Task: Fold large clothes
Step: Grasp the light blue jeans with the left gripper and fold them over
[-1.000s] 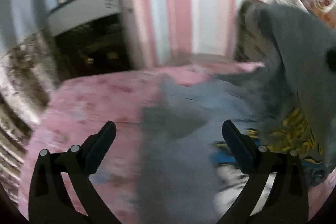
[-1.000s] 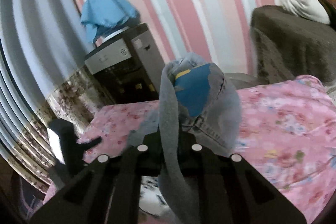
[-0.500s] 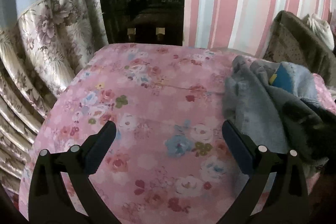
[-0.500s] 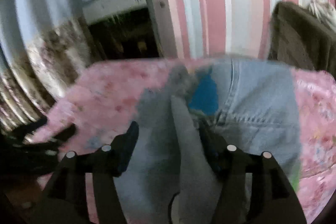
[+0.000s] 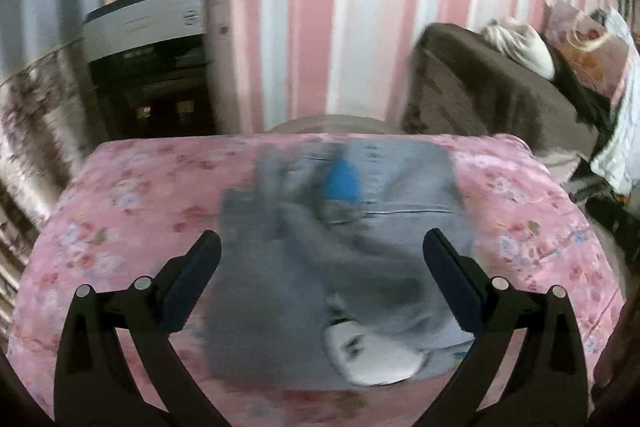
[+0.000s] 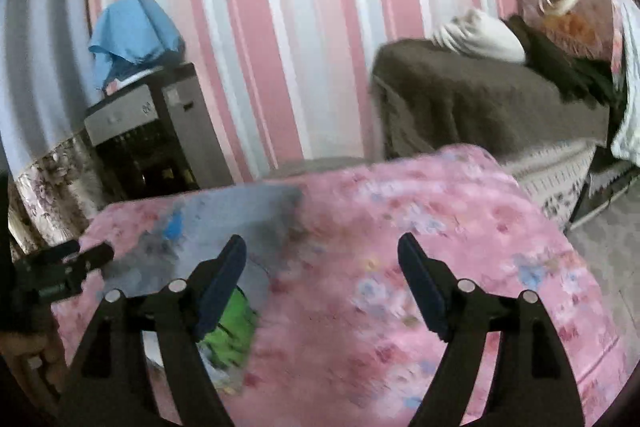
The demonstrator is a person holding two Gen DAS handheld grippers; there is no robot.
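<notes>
Both views motion-blurred; detail on seams limited. Left gripper: jaws spread wide, nothing between the pads, hovering above the garment. Right gripper: jaws opening, wide apart, nothing between them; only the pink floral cover lies ahead of it. The grey denim garment lies in a loose heap directly ahead of and below the left gripper, spanning the gap between its fingers; relative to the right gripper it sits off to the left, just beyond the left finger, with a green printed patch showing beside that finger. A blue patch and a stitched seam band show at the far end of the heap; a white patch at the near end, close to the left gripper's right finger. Judgement on handling: denim of this bulk should be fairly heavy and limp, not slippery, not fragile; it will sag and drag if lifted at one point, and layers may bunch. Best hold looks like the stitched band at the far end, one gripper at each end of it, pinching the doubled seam where the cloth is thickest. Which layer lies uppermost cannot be told.
</notes>
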